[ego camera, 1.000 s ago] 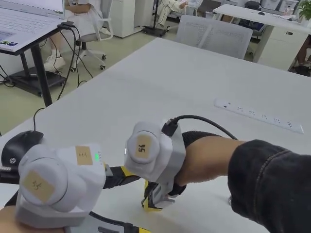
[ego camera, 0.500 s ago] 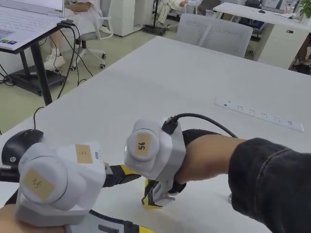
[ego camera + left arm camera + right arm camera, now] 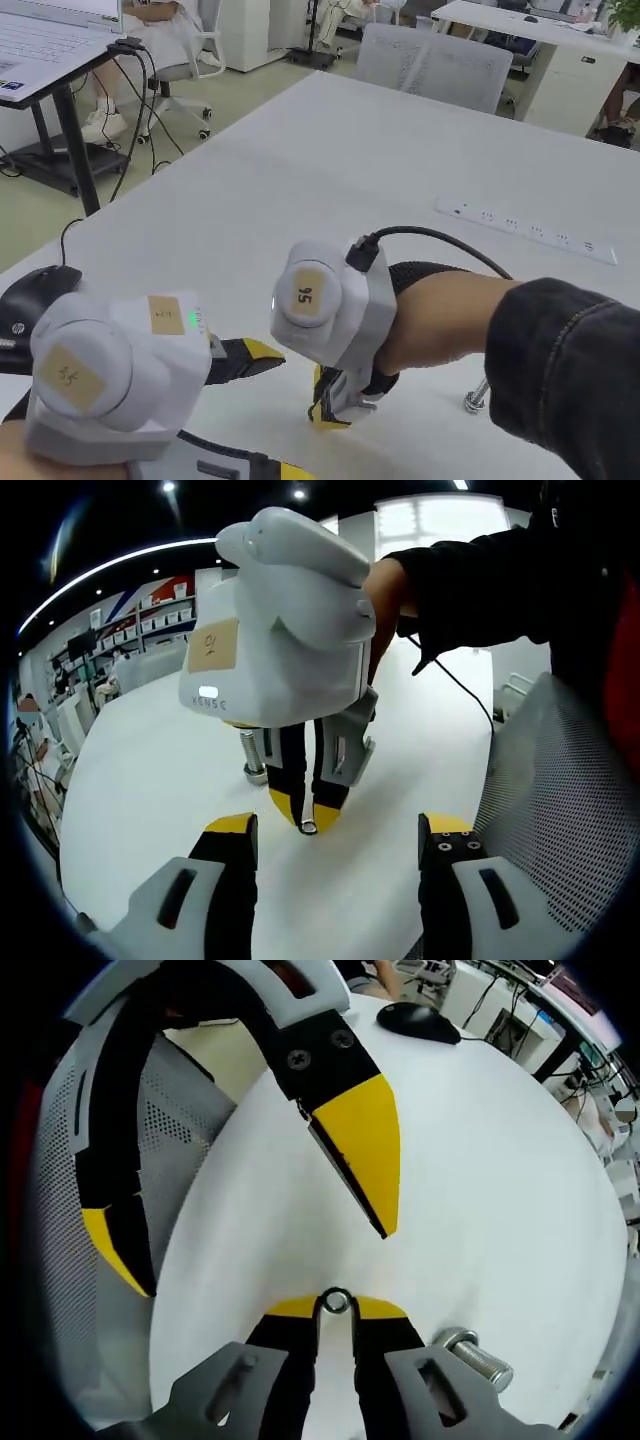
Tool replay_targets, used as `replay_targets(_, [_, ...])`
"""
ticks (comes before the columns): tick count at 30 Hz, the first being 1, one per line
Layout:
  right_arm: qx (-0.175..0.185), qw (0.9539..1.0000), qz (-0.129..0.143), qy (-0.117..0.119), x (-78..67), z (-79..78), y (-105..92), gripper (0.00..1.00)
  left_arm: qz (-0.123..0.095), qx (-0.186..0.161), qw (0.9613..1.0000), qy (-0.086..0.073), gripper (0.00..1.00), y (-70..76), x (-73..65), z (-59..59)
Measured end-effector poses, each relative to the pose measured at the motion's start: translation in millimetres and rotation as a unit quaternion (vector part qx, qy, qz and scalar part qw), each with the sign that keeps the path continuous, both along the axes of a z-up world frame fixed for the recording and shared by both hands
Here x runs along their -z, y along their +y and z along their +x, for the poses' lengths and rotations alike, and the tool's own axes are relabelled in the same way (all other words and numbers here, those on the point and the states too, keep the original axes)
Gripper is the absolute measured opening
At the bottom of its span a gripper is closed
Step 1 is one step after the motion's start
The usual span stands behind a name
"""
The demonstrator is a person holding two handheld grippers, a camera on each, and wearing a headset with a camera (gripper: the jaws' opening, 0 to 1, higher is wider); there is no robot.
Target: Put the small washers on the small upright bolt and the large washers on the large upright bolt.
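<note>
Right tongs (image 3: 336, 1312): pinched narrow on a washer (image 3: 336, 1301), gripped at the yellow tips and pointing down at the counter (image 3: 350, 170).
Left tongs (image 3: 338, 832): spread wide with nothing between them, facing the right tongs from close by.
Washer: between the right tips, low over the counter; I cannot tell whether it touches the surface.
Bolt (image 3: 252, 758): upright on the counter, near the right tongs and apart from the washer.
Mouse (image 3: 35, 295): black, at the counter's near left edge beside the left tongs.
Power strip (image 3: 525, 232): white, well apart on the far side.
</note>
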State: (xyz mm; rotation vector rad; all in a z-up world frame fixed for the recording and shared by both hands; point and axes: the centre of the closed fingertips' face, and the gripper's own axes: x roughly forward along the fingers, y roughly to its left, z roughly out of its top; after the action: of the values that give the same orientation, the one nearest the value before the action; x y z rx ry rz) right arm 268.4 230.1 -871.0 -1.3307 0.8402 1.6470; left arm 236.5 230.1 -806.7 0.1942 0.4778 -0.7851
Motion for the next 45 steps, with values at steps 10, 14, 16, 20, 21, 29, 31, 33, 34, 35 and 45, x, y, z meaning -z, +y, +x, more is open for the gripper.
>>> replay_targets(10, [0.022, 0.9998, -0.001, -0.004, -8.4, 9.2, -20.2, 0.13, 0.001, 0.002, 1.0000, 0.001, 0.64, -0.7, 0.2, -0.7])
replay_targets(14, [0.033, 0.9994, 0.001, -0.005, -13.7, 12.9, -29.6, 0.13, 0.002, 0.003, 1.0000, 0.002, 0.64, -1.1, 0.8, -0.9])
replay_targets(16, [0.039, 0.9992, 0.006, -0.006, -16.5, 15.0, -32.4, 0.13, 0.002, 0.004, 1.0000, 0.002, 0.64, -1.3, 0.8, -0.9])
replay_targets(20, [0.051, 0.9986, 0.013, -0.008, -22.8, 18.4, -41.5, 0.13, 0.002, 0.005, 1.0000, 0.003, 0.64, -1.7, 1.1, -0.8])
replay_targets(21, [0.054, 0.9984, 0.015, -0.008, -24.2, 19.0, -43.2, 0.13, 0.002, 0.006, 1.0000, 0.003, 0.64, -1.9, 1.2, -0.7])
replay_targets(29, [0.081, 0.9964, 0.025, -0.009, -31.1, 21.4, -61.8, 0.13, 0.003, 0.007, 1.0000, 0.003, 0.64, -2.4, 1.7, -0.7])
replay_targets(31, [0.088, 0.9957, 0.026, -0.010, -32.9, 20.3, -67.8, 0.13, 0.003, 0.007, 1.0000, 0.004, 0.64, -2.4, 1.9, -0.8])
replay_targets(33, [0.095, 0.9951, 0.027, -0.010, -34.1, 19.6, -73.2, 0.13, 0.004, 0.008, 1.0000, 0.004, 0.64, -2.4, 2.3, -0.9])
replay_targets(34, [0.095, 0.9950, 0.027, -0.011, -34.2, 19.4, -74.4, 0.13, 0.004, 0.008, 1.0000, 0.004, 0.64, -2.3, 2.4, -0.9])
replay_targets(35, [0.098, 0.9947, 0.028, -0.012, -34.7, 18.9, -77.8, 0.13, 0.004, 0.008, 1.0000, 0.004, 0.64, -2.3, 2.3, -0.9])
replay_targets(45, [0.132, 0.9906, 0.031, -0.013, -38.4, 15.2, -107.5, 0.13, 0.005, 0.008, 0.9999, 0.004, 0.64, -2.4, 3.1, -1.7])
